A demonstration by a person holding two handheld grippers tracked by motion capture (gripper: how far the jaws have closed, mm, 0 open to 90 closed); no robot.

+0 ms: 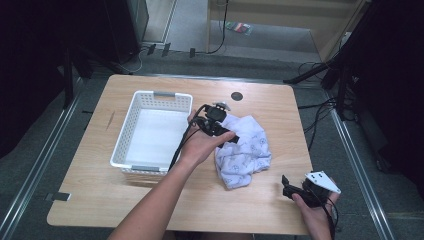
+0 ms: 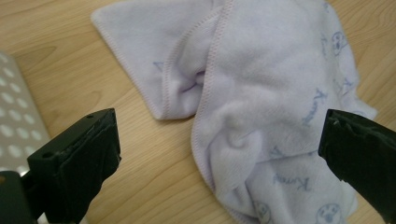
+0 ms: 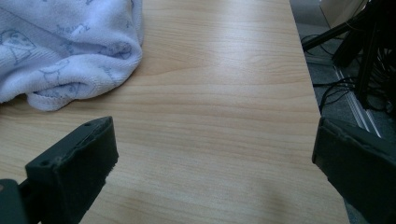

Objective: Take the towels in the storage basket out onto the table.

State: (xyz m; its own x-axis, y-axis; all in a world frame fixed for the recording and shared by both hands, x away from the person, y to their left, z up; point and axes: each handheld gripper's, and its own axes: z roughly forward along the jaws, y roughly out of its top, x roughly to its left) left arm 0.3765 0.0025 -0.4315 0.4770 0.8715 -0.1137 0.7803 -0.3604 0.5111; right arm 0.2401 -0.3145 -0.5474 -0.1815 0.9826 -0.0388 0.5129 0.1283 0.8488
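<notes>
On a pale wooden counter [image 1: 150,200], we see a crumpled lavender towel [image 1: 244,150] printed with small blue cartoon faces and lettering, lying just right of a white perforated plastic basket [image 1: 152,131] with nothing visible inside. The left hand-held gripper [image 1: 216,119] hovers at the towel's upper left edge, gripped by the person's left hand [image 1: 202,142], whose forearm reaches in from the bottom of the high view. In the left gripper view, its jaws stand wide apart over the towel's stitched hem [image 2: 205,93], with the fabric between them but not pinched; a corner of the basket [image 2: 16,112] shows at that view's left. The right hand-held gripper [image 1: 292,189] rests low near the counter's front right corner, well apart from the towel, held in the right hand [image 1: 315,212] and topped by a grey three-cornered plate. Its jaws too are spread wide, over bare wood, with the towel [image 3: 65,51] at upper left.
</notes>
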